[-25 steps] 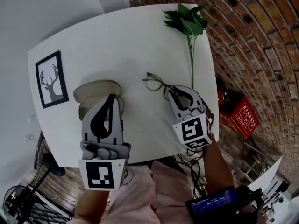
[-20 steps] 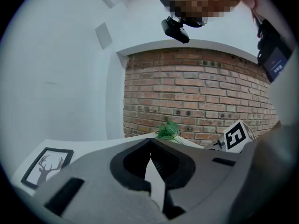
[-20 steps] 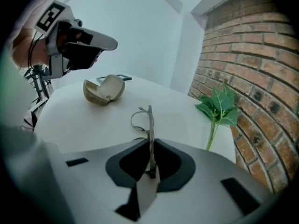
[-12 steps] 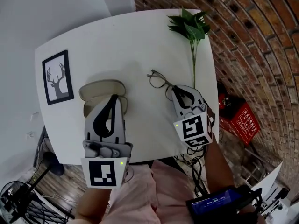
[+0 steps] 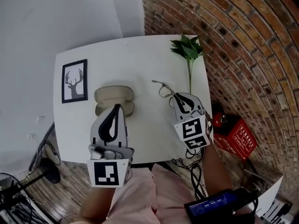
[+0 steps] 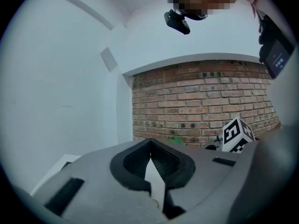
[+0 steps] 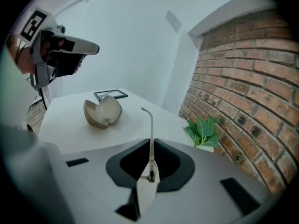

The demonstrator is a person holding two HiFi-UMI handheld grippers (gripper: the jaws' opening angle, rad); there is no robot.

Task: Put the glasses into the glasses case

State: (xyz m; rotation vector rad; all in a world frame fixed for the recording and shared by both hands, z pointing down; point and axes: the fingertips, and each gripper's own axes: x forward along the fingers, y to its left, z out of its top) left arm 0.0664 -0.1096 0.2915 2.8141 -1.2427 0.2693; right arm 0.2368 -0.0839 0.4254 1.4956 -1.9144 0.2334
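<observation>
Thin-metal glasses (image 5: 163,89): pinched by one temple in the right gripper (image 5: 178,97), whose jaws have just been closing and now clamp that temple. The frame appears lifted off the white table (image 5: 140,55), right of centre, with the temple's tip pointing toward the far edge.
Beige glasses case (image 5: 114,101): open, left of centre, long axis parallel to the near edge, lying leftward of that gripper.
Left gripper (image 5: 116,107): jaws together, empty, over the case's near half; the nearer hand.
</observation>
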